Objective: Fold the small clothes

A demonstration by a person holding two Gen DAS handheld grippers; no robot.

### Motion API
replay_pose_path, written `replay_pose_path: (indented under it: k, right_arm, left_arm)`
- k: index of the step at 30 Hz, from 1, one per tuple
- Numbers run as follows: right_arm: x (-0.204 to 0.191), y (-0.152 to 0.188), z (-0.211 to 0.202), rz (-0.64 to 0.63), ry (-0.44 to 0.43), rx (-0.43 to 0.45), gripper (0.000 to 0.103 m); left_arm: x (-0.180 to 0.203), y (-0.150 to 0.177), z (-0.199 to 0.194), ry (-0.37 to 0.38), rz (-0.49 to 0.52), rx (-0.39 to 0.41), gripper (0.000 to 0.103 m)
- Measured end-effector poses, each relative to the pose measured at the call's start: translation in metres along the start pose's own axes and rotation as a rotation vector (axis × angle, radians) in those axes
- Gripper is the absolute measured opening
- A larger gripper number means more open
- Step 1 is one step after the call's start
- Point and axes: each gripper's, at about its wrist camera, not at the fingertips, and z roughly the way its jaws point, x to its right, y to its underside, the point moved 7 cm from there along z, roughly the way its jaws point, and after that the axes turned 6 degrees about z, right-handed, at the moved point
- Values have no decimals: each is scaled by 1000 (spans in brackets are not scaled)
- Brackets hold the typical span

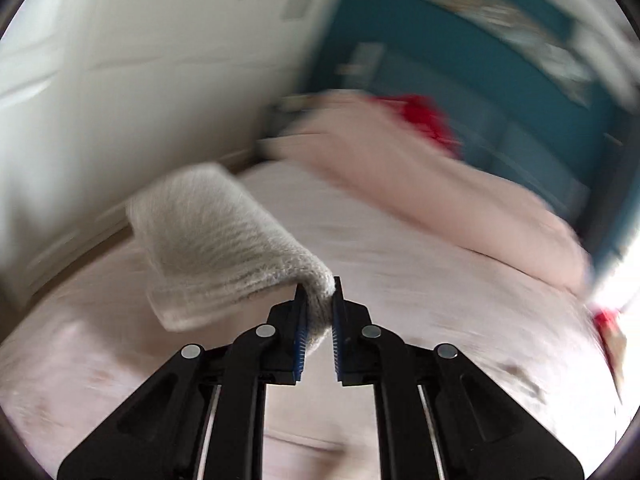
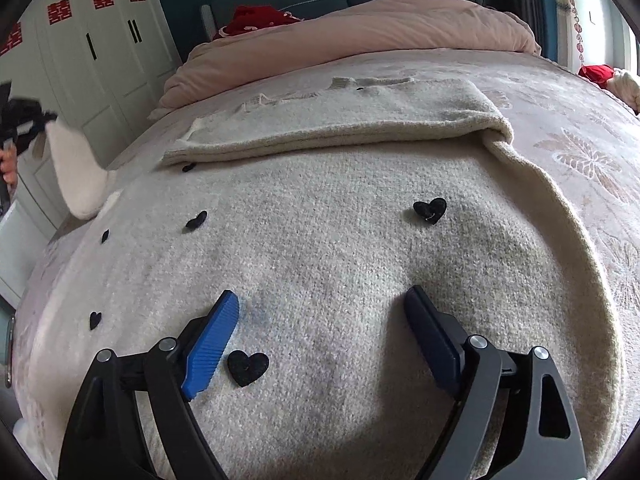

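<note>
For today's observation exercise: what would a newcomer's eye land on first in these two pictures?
Probably the cream knitted sweater dotted with black hearts, spread across the bed under the wide-open right gripper. Next, the left gripper pinching a lifted piece of the same cream knit above the pink sheet, in a blurred view. A red item lies by the teal headboard.

The bed carries everything, under a pale pink cover woven with a flower pattern that shows plainly at 3 o'clock in the right wrist view. A cream knitted sweater with small black hearts lies spread across its middle, one part folded over itself toward 12 o'clock. Past that fold, at 12 o'clock, a rolled pink duvet rests across the bed's head. A red cloth sits at 11 o'clock behind the duvet, another red item at 2 o'clock by the edge.
</note>
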Motion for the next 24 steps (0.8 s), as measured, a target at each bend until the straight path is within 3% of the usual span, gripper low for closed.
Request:
replay_pose_path:
  k: [2, 4, 7, 9, 11, 14, 17, 19, 22, 24]
  right_arm:
    - [0, -1, -1, 7, -10, 2, 84]
    - [3, -1, -2, 21, -28, 3, 84]
    - [4, -2, -4, 40, -53, 7, 84]
    - [5, -3, -5, 53, -70, 7, 84]
    - [7, -5, -7, 72, -93, 7, 84]
    - [14, -14, -14, 139, -120, 0, 83]
    - [26, -47, -23, 230, -142, 42, 84]
    - [27, -81, -19, 263, -154, 54, 84]
    - [20, -129, 11, 266, -175, 13, 84]
    - [17, -149, 40, 262, -150, -29, 84]
  left_arm:
    - [94, 19, -7, 147, 70, -29, 10]
    - [157, 52, 0, 239, 97, -101, 15]
    - [228, 131, 23, 320, 151, -260, 25]
    - [245, 184, 37, 310, 173, -358, 31]
    - [237, 221, 44, 289, 117, -426, 37]
    - [200, 243, 29, 287, -35, -455, 52]
    - [146, 224, 23, 223, -118, -399, 59]
    - [118, 205, 35, 165, -146, -373, 70]
    - [77, 185, 61, 85, -215, -388, 83]
    - [48, 185, 77, 72, -353, -421, 83]
